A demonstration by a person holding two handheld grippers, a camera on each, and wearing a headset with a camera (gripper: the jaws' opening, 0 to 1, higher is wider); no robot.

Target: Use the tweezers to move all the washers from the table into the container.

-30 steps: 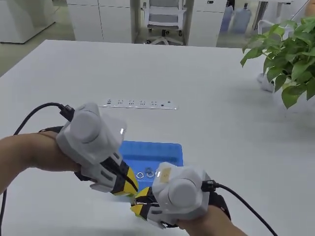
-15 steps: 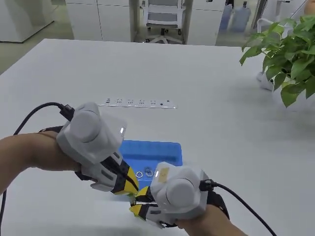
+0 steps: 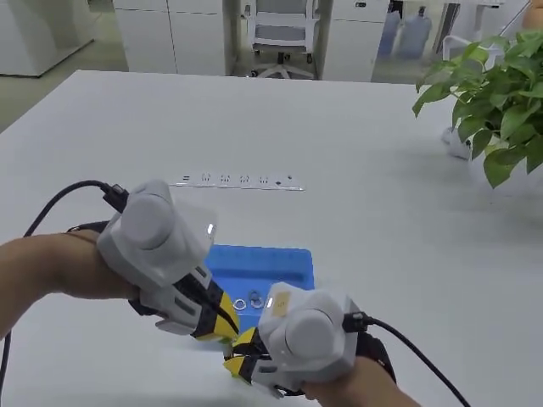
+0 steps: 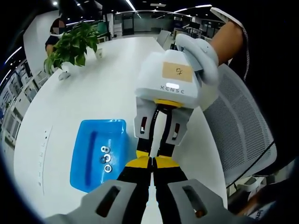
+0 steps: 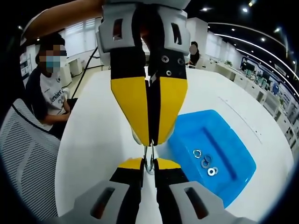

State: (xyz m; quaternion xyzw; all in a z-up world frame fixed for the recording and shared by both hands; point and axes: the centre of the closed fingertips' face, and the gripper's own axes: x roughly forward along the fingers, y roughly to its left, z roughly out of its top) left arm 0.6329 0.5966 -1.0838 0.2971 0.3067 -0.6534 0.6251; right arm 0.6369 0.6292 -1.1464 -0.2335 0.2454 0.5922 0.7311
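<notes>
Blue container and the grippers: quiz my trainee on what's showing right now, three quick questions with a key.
1. How many washers lie in the blue container?
2. True or false: the left gripper stands with its jaws spread wide.
3. What is pinched where the left gripper and the right gripper meet tip to tip? A. tweezers B. a washer C. a cable
Key: 1. three; 2. false, the jaws are shut; 3. A.
</notes>
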